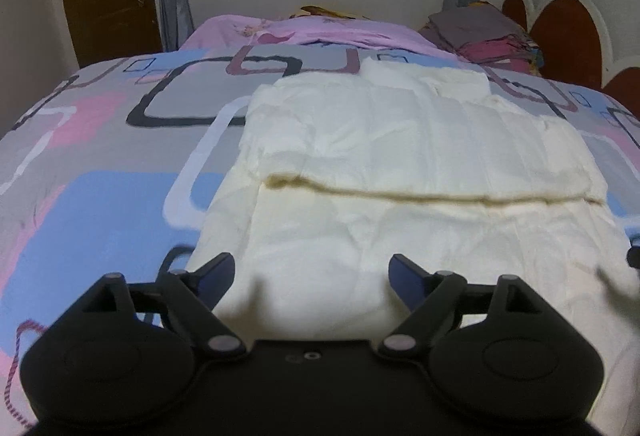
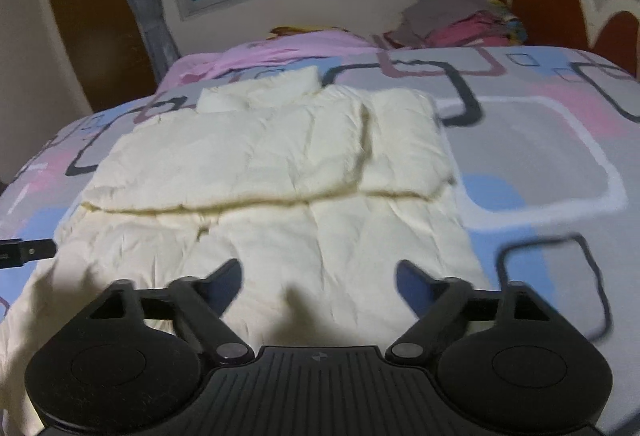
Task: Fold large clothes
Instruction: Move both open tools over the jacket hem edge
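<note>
Your left gripper [image 1: 311, 276] and right gripper [image 2: 318, 282] both hang at the bottom centre of their views with jaws wide apart and nothing between them. The cream garment [image 1: 408, 171] lies flat on the patterned bedspread [image 1: 100, 163], filling the centre of each frame, with a fold edge [image 2: 256, 201] running across the middle and the collar end toward the top. The risk from here, as a judgement: the fabric looks puffy and slippery, so a shallow pinch on one layer may slip and let the fold spring back. If you lift the two sides unevenly, the edges will skew. Gripping too deep may also catch the bedspread. Keep clear of the clothes pile [image 1: 480, 31] at upper right.
</note>
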A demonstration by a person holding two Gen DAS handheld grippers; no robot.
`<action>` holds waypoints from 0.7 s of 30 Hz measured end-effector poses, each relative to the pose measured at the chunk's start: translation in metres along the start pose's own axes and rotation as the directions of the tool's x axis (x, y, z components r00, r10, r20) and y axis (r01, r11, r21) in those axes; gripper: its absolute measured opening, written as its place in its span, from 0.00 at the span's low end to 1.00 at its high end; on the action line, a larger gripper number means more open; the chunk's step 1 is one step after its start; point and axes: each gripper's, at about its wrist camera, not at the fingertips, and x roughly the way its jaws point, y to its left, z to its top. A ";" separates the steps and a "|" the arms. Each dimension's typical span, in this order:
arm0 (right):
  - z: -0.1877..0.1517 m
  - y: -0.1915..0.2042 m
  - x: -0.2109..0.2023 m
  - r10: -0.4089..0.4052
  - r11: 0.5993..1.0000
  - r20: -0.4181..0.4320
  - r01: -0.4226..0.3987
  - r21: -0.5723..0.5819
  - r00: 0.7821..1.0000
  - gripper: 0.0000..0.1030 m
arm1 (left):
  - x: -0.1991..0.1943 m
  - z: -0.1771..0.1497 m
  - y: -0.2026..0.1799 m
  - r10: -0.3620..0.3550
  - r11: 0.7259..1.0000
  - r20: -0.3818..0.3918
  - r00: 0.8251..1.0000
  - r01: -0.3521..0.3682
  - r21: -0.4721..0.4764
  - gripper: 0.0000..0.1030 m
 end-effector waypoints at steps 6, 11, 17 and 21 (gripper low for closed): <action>-0.035 -0.004 -0.034 -0.075 0.997 -0.017 0.076 0.018 0.997 0.84 | -0.021 -0.038 0.031 0.010 1.000 -0.015 1.000 -0.011 -0.009 0.81; -0.061 -0.016 -0.054 -0.138 0.989 -0.038 0.139 0.041 0.990 0.84 | -0.033 -0.064 0.064 0.036 0.998 -0.031 0.999 -0.037 -0.057 0.81; -0.084 -0.034 -0.067 -0.185 0.980 -0.063 0.189 0.068 0.981 0.84 | -0.045 -0.088 0.090 0.042 0.996 -0.060 0.997 -0.047 -0.082 0.81; -0.094 -0.047 -0.070 -0.207 0.972 -0.085 0.215 0.099 0.975 0.85 | -0.050 -0.102 0.103 0.057 0.989 -0.076 0.996 -0.066 -0.132 0.82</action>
